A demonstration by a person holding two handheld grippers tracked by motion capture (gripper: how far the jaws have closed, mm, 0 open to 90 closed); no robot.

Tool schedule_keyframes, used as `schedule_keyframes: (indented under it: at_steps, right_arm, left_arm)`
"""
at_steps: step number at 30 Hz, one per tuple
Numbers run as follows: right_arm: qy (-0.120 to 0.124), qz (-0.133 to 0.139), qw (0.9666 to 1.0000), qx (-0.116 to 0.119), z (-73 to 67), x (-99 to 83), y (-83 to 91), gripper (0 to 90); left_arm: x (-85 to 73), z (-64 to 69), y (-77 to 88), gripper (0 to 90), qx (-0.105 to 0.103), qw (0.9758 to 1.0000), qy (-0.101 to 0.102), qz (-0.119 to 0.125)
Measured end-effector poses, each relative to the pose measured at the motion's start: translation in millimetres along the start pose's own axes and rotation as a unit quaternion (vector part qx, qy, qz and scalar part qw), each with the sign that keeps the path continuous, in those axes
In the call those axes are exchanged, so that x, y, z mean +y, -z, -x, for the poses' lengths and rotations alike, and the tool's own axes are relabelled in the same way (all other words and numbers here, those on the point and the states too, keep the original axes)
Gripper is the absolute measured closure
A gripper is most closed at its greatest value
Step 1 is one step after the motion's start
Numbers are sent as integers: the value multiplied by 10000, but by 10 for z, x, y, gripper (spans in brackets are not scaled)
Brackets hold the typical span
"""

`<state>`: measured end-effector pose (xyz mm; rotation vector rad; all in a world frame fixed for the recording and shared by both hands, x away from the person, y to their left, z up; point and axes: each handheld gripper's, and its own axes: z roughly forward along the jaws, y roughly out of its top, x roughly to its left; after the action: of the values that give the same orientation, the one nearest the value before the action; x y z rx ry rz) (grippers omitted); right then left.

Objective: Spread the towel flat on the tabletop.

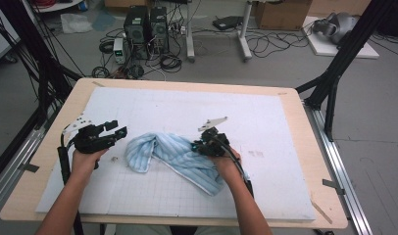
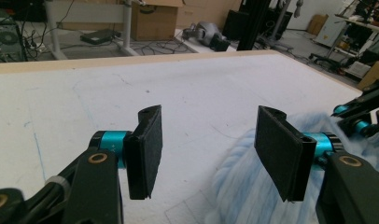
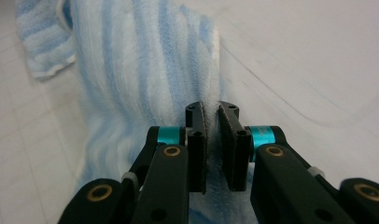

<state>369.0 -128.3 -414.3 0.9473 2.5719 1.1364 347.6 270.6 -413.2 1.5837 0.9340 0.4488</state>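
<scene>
- Table [image 1: 305, 210]: wooden top carrying a white mat [image 1: 265, 122]; no containers on it.
- Towel [image 1: 180, 156]: light blue with darker stripes, bunched into a long crumpled roll lying diagonally at the mat's centre.
- Right gripper [image 3: 212, 126]: points down at the towel's right part; its 2 jaws stand nearly closed, pinching a fold of the fabric.
- Left gripper [image 2: 207, 149]: held level just left of the towel's left end; its 2 jaws stand well apart, gripping nothing.
</scene>
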Motion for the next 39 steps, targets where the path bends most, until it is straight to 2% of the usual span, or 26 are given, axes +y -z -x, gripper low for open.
schedule_keyframes:
  at_steps: [4,9,12,14,17,19,21,23,25,26,29,30,31,32,33,35,39]
  right_arm:
    - [-169,144,9997,-109,81,-158,211,821]
    - [-282,321,9989,-181,107,-328,441,820]
    - [-323,412,9981,-338,114,-456,567,819]
    - [-486,509,9968,-376,141,-549,639,819]
    - [-611,471,9962,-394,179,-662,690,817]
    - [-586,294,9970,-400,180,-714,671,813]
    - [-576,252,9972,-416,177,-735,657,811]
    - [-654,336,9967,-354,193,-765,661,784]
    - [-686,368,9964,-336,200,-760,665,699]
    - [-712,435,9958,-366,205,-751,675,618]
    - [-895,810,9918,-408,239,-693,741,478]
    - [-895,810,9918,-408,239,-693,741,478]
    - [-973,990,9893,-459,282,-628,771,419]
    - [-973,990,9893,-459,282,-628,771,419]
    - [-987,1149,9873,-478,311,-551,786,403]
    - [-998,1182,9866,-518,333,-451,765,385]
    - [-846,1159,9884,-492,341,-229,634,384]
  left_arm:
    - [-9,24,-38,420,-45,10000,-5,-57]
    - [-14,29,-50,415,-79,9999,7,-101]
    - [-16,27,-48,410,-93,9999,37,-29]
    - [-19,28,-51,407,-106,9999,60,-8]
    - [-26,34,-49,401,-85,9999,37,40]
    - [-40,38,-47,400,-80,9999,72,106]
    - [-43,38,-47,397,-70,9999,33,71]
    - [-42,43,-48,397,-73,9999,47,95]
    - [-43,45,-50,397,-80,9999,35,73]
    - [-46,46,-53,397,-77,9999,27,70]
    - [-54,46,-63,395,-82,10000,31,43]
    - [-57,48,-67,395,-81,10000,35,42]
    - [-58,53,-71,395,-98,9999,27,37]
    - [-58,53,-71,395,-98,9999,27,37]
    - [-58,54,-73,394,-104,9999,23,48]
    - [-60,50,-75,395,-107,9999,29,49]
    - [-58,45,-68,393,-111,9999,48,69]
